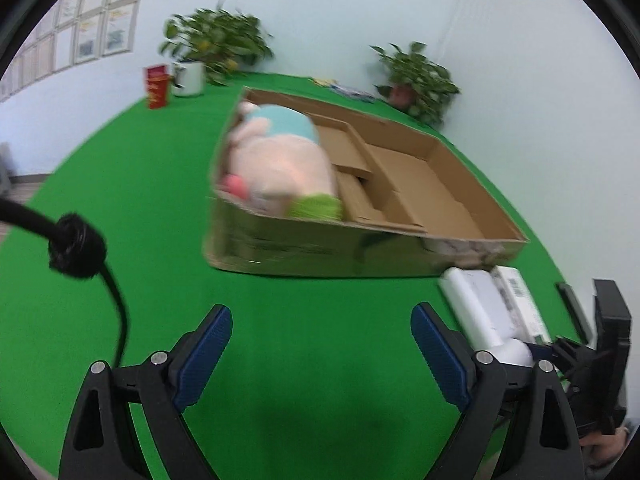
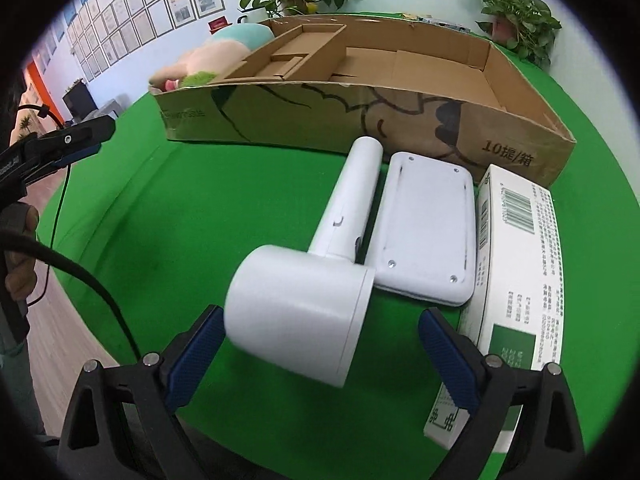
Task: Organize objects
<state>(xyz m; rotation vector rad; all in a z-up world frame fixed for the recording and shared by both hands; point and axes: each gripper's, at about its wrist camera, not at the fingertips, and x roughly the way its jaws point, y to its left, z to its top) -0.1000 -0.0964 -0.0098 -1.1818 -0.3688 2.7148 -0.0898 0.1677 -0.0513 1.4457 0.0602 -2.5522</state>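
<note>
Blurring smears most of the left wrist view, so the plush toy (image 1: 276, 160) reads only as pink, teal and a green patch, its face not legible. My right gripper (image 2: 320, 354) has its jaws spread wide, the white hair dryer (image 2: 304, 300) lying between the blue pads, its barrel head touching or just short of the left pad; I cannot tell which. My left gripper (image 1: 322, 354) hangs with jaws apart over bare green table cover (image 1: 160, 200), holding nothing. Cardboard box (image 2: 360, 120): shallow, open-topped, black line drawing on its near wall, folded cardboard dividers inside; the plush fills its left end, the remaining compartments show only cardboard. Dryer handle points toward the box wall. Just beside the handle lies a flat white device (image 2: 428, 236), screws showing on its upturned face. A white and green carton (image 2: 516, 272) with barcode lies right of that, its near end hidden behind my right finger.
</note>
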